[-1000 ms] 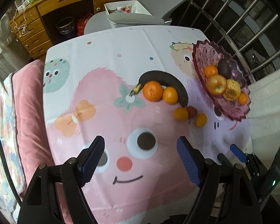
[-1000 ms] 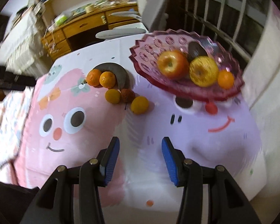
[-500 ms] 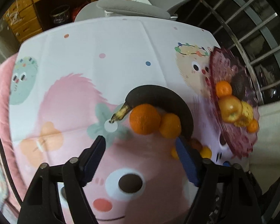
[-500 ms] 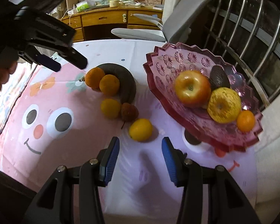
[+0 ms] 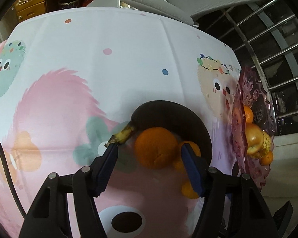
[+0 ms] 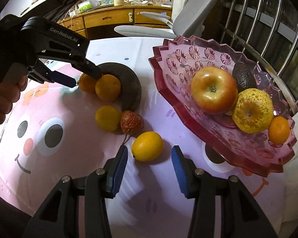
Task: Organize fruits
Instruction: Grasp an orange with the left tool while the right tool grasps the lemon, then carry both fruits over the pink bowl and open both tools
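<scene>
A big orange [image 5: 156,147] sits between the spread fingers [image 5: 109,158] of the left gripper [image 5: 149,148], with a banana [image 5: 174,115] curving behind it and a smaller orange [image 5: 196,148] by the right finger. A small round fruit [image 6: 147,146] lies just ahead of the right gripper [image 6: 149,154], between its open fingertips. The fruit bowl [image 6: 168,63] stands to the right of those fingers, with an apple [image 6: 214,90] in it.
</scene>
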`<state>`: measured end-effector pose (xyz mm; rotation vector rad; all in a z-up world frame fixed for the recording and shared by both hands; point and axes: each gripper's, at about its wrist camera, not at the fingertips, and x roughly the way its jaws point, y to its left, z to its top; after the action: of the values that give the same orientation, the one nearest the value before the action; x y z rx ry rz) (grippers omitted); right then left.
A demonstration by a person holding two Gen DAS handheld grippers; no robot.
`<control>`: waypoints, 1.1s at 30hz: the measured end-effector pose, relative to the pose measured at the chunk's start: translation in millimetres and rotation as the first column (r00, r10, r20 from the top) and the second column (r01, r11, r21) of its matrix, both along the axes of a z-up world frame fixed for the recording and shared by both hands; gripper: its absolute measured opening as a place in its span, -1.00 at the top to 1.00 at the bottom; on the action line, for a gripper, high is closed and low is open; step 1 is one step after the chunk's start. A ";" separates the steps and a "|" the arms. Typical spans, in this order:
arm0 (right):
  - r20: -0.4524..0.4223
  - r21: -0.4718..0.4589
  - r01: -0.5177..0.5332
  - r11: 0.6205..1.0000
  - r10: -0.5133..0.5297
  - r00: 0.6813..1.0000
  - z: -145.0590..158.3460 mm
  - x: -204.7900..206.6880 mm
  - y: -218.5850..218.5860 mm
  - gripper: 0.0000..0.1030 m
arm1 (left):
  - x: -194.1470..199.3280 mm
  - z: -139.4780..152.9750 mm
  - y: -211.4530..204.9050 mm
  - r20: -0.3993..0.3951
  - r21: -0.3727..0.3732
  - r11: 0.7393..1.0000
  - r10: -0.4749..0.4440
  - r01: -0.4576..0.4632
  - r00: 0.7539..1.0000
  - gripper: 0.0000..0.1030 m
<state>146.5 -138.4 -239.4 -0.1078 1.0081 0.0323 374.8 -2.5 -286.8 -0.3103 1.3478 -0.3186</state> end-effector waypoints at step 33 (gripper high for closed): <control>0.033 0.150 0.022 0.988 -0.028 0.999 48.3 -5.7 6.0 0.38 | -23.4 44.3 2.6 0.060 -0.041 0.999 0.026 -0.023 0.998 0.18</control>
<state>140.8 -132.3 -191.1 0.0415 0.9687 0.0827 351.4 0.1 -242.5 -0.3481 1.2785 -0.3323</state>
